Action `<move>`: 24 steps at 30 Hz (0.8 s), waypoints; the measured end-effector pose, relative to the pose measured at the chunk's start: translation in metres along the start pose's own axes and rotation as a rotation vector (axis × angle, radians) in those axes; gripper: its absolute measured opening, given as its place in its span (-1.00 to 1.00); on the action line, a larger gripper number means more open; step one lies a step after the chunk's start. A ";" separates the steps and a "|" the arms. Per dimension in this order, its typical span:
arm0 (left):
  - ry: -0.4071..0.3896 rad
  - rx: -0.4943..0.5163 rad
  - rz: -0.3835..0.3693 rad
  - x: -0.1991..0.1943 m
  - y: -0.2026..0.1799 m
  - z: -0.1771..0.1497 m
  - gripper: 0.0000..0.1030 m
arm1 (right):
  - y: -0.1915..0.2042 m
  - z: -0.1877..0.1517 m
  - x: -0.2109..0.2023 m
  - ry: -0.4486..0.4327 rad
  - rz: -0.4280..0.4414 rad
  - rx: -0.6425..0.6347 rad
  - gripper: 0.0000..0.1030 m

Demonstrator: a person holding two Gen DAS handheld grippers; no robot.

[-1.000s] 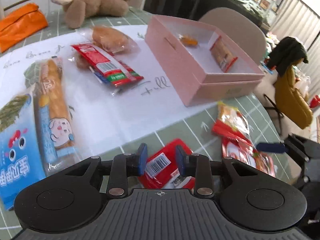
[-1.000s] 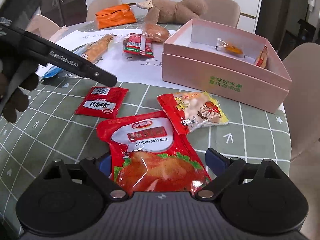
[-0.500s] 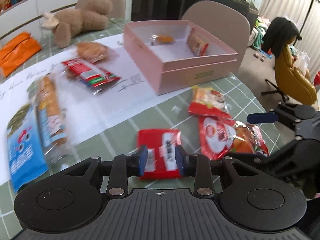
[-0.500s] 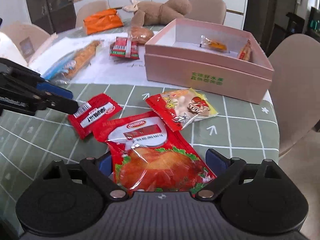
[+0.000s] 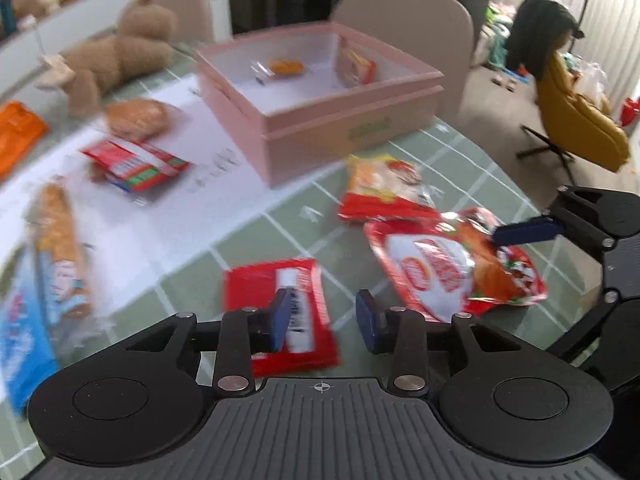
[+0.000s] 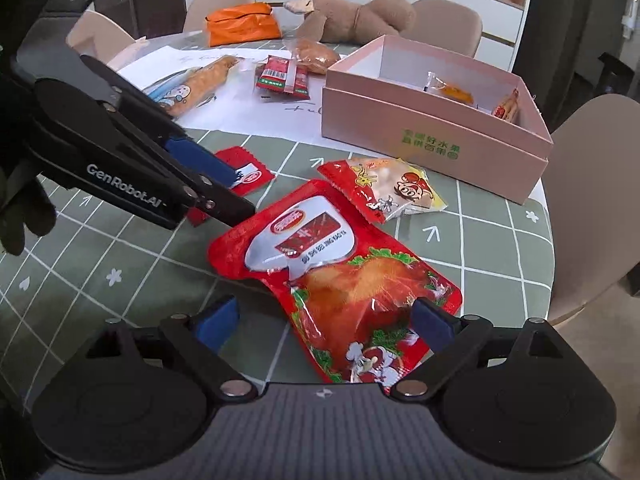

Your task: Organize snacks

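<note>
A pink box [image 6: 436,136] stands open on the table and holds two small snacks; it also shows in the left wrist view [image 5: 320,120]. A large red chicken pouch [image 6: 340,276] lies flat between my right gripper's open fingers; my right gripper [image 6: 326,320] holds nothing. A small red sachet [image 5: 280,312] lies under my left gripper [image 5: 322,318], which is open and empty. In the right wrist view the left gripper [image 6: 208,176] covers most of that sachet [image 6: 250,174]. A red and yellow snack bag [image 6: 388,190] lies between the pouch and the box.
On a white paper sheet [image 6: 240,112] lie a red packet pair [image 6: 282,78], a bun in a bag [image 6: 316,56] and a long bread packet [image 6: 200,82]. A brown plush toy [image 6: 356,14] and an orange bag [image 6: 240,24] sit at the back. Chairs surround the table.
My left gripper has moved right and forward over the small red sachet, toward the right gripper. The right gripper has shifted left, so the chicken pouch sits more to its right. Both stay open.
</note>
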State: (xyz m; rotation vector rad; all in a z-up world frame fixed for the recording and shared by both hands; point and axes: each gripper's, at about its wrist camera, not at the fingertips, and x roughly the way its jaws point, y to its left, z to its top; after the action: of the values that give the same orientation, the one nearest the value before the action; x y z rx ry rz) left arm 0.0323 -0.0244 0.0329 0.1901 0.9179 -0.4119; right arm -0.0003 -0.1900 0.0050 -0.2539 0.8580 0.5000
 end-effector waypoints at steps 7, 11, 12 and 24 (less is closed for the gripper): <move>0.030 -0.123 0.045 0.005 0.027 -0.003 -0.17 | -0.001 0.000 0.004 -0.014 0.004 0.019 0.92; 0.025 -0.144 -0.032 0.013 0.030 0.002 -0.06 | 0.000 0.000 0.006 -0.022 0.005 0.020 0.99; 0.018 -0.132 -0.034 0.014 0.028 0.002 -0.04 | 0.000 0.000 0.007 -0.025 0.003 0.021 0.99; 0.022 0.021 -0.011 0.022 0.000 0.006 0.33 | 0.000 -0.004 0.006 -0.056 0.006 0.037 1.00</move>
State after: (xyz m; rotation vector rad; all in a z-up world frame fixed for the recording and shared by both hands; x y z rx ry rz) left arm 0.0483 -0.0322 0.0183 0.2094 0.9368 -0.4309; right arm 0.0005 -0.1897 -0.0026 -0.2028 0.8127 0.4948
